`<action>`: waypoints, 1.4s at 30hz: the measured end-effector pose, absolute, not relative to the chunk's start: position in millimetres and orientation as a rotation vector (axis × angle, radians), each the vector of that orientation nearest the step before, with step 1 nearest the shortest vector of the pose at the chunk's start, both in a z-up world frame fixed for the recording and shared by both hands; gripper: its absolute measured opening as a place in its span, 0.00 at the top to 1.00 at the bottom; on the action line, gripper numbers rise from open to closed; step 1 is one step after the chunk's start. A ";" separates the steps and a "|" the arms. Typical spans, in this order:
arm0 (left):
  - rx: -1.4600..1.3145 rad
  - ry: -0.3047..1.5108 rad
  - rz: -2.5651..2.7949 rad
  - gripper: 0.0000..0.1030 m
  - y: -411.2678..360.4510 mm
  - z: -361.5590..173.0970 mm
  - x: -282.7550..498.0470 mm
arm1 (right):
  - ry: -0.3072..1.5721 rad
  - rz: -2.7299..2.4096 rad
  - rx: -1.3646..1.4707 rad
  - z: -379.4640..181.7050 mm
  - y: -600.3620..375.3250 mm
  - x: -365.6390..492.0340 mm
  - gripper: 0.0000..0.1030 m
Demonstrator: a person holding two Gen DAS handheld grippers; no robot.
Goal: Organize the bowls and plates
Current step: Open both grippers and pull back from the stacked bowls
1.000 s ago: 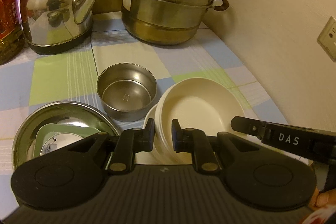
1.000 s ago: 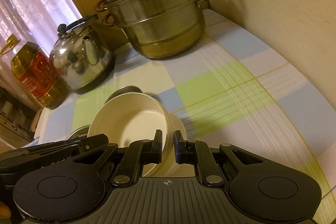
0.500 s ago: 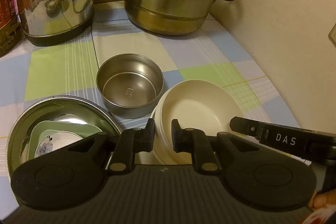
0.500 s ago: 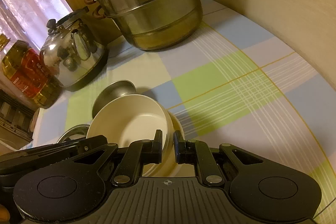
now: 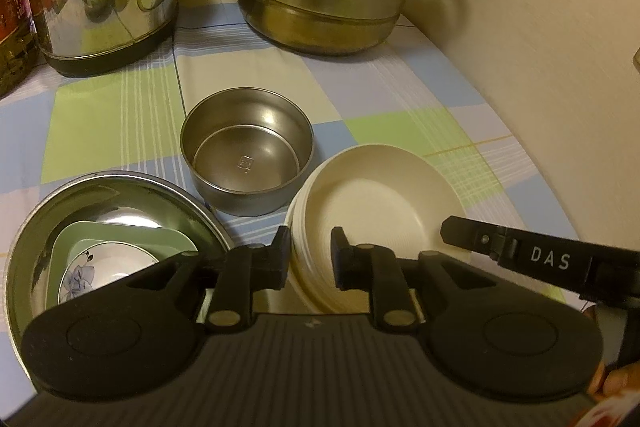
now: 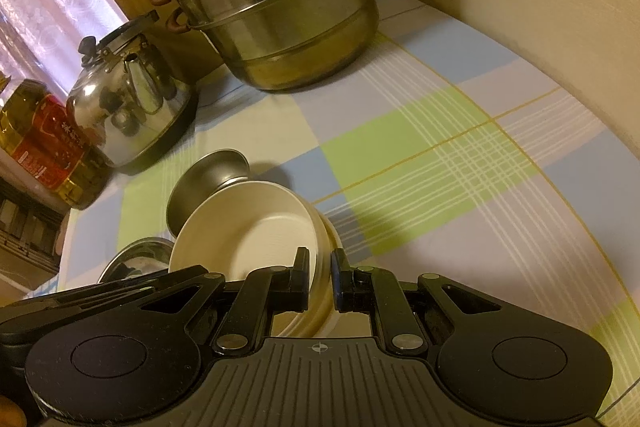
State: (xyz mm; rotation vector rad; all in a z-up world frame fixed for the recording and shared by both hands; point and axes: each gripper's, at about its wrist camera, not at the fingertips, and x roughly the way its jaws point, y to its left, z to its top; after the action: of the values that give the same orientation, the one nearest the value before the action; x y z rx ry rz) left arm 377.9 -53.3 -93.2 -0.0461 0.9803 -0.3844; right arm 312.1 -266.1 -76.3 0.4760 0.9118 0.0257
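The step in hand is judged to be the setting down of a stack of cream plates (image 5: pixel 380 203) on the checked tablecloth of the table (image 5: pixel 400 95), with release just beginning. The stack sits at the 4 o'clock side of a small steel bowl (image 5: pixel 248 155), just beside it; whether it rests fully on the cloth cannot be told.

Left gripper (image 5: pixel 308 251): jaws narrowly apart and opening, straddling the near left rim of the stack; the pads no longer appear to press on it.

Right gripper (image 6: pixel 320 279): jaws nearly together, clamped on the stack's right rim.

At 9 o'clock of the stack lies a large steel basin (image 5: pixel 52 227) holding a green dish (image 5: pixel 132 235) and a flowered bowl (image 5: pixel 104 267).

The next move calls for the right jaws to part, then both grippers to withdraw without dragging the rim.
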 end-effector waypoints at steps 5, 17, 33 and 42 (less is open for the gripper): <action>-0.046 0.956 -0.383 0.76 -51.6 -86.9 373.1 | 0.905 0.025 0.473 -75.0 -265.7 310.9 0.89; -0.056 0.920 -0.369 0.75 -39.0 -64.2 343.7 | 0.867 0.060 0.480 -58.3 -266.4 285.4 0.58; -0.059 0.947 -0.266 0.70 8.2 -54.4 240.1 | 0.900 0.177 0.471 -50.2 -262.7 193.8 0.39; -0.073 0.986 -0.175 0.70 26.9 -59.5 178.3 | 0.957 0.262 0.418 -58.1 -250.6 146.0 0.37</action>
State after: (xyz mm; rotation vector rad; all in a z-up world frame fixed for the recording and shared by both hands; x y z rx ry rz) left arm 178.3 26.9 -59.5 -0.0732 0.9864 -0.1754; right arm 146.0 -250.6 -58.1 0.4184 0.9572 0.2616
